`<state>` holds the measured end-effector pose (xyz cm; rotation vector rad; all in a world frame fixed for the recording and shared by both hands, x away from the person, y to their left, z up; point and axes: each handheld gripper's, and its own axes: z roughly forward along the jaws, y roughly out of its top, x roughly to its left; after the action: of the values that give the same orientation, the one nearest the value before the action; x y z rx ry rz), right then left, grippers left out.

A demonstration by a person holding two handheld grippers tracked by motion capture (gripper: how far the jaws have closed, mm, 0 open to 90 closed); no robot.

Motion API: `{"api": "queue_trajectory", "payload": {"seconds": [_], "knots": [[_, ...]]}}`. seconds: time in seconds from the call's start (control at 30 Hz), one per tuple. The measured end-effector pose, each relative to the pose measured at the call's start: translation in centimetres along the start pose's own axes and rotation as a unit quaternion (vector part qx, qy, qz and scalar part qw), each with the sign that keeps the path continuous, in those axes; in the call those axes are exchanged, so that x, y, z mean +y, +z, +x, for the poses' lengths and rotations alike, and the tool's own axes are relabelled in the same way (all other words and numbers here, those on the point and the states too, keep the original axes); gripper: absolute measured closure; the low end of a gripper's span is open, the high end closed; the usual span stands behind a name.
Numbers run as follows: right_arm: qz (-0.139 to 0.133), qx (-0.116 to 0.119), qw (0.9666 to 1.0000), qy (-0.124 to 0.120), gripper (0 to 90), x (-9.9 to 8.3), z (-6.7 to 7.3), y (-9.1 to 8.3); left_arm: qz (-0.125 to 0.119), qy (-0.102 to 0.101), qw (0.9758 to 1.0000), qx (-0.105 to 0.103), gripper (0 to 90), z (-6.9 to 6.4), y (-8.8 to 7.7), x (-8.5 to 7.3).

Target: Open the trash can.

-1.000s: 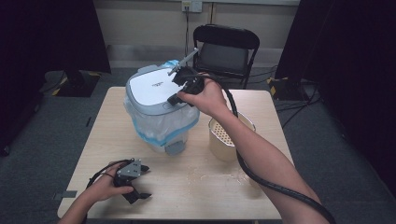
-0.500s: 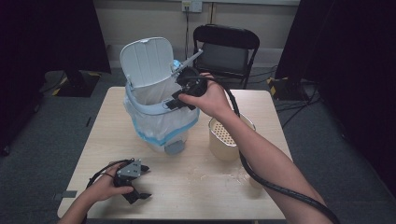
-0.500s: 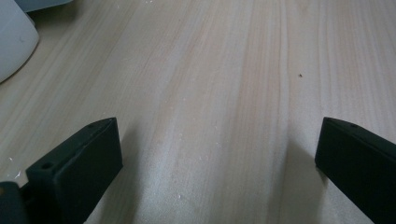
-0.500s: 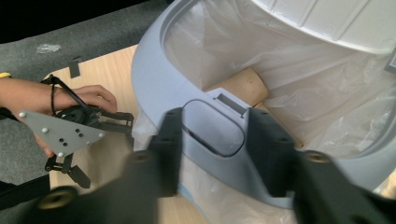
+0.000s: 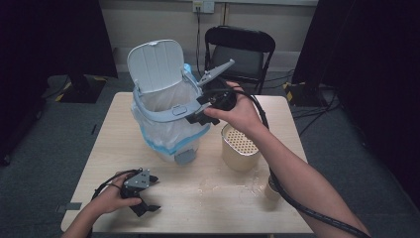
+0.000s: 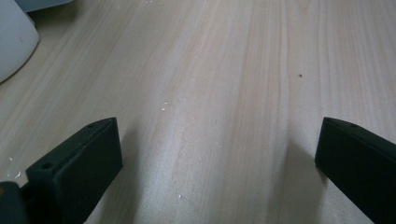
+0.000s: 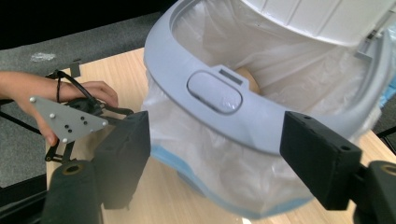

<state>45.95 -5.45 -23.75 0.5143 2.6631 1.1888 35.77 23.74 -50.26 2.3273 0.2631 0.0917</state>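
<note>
My right tongs [image 5: 195,115] hang wide apart right at the front rim of the lined bin [image 5: 168,124], lid up. Left tongs [image 5: 148,193], also apart, rest empty on the tabletop [image 5: 223,193].

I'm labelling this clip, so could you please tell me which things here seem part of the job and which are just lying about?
In use, probably:
- right gripper, open at the bin's rim
- lidded bin, lid up
- white bin liner

Lying about:
- left gripper, open, resting on the table
- perforated beige container
- folding chair
</note>
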Motion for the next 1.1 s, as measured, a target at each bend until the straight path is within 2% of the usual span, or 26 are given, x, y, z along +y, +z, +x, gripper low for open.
{"api": "queue_trajectory", "payload": {"seconds": [0.4,0.67,1.1], "knots": [[0.0,-0.011,0.9999,0.012,17.7,-3.9,-1.1,-1.0,0.0,0.0,1.0,0.0,0.0,0.0,0.0,0.0],[-0.011,-0.014,0.9996,0.024,16.1,-6.0,-1.4,-2.4,0.001,0.0,1.0,0.001,0.0,0.0,0.0,0.0],[-0.009,-0.025,0.999,0.037,15.8,-9.5,-1.5,-4.3,-0.001,0.0,1.0,0.002,0.0,0.0,0.0,0.0]]}}
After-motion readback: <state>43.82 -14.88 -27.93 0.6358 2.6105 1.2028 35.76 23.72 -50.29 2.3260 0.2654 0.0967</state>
